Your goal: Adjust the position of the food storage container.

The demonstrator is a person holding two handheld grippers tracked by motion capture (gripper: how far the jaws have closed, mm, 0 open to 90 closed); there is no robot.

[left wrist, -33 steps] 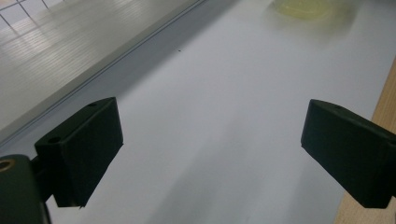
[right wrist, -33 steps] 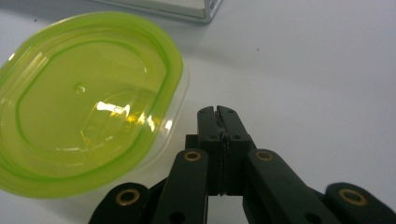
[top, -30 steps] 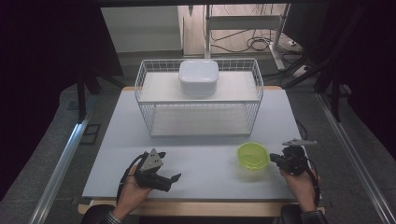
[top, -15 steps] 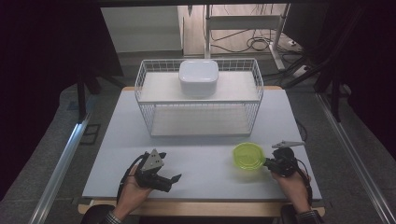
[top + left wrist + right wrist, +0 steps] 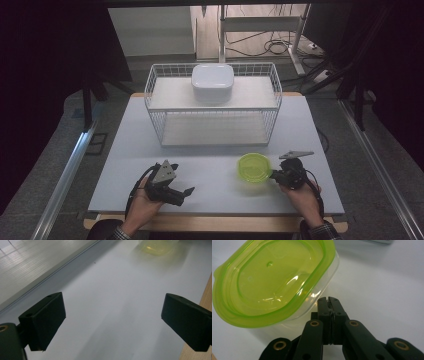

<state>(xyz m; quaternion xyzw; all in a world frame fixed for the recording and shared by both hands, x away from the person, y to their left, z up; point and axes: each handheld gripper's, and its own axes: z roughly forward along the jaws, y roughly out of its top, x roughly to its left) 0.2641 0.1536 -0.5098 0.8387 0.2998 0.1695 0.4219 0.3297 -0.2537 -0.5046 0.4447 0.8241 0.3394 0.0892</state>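
Right claw (image 5: 274, 175) pushing the green-lidded container (image 5: 254, 167) across the desk (image 5: 210, 165).
Clenched on nothing, its tips press the container's clear side wall, judged a nudge leftward; next it should keep low, steady contact. The right gripper view shows the shut jaws at that wall; the high view shows the wire basket (image 5: 214, 107) behind, and the left claw (image 5: 186, 193) spread wide, idle.
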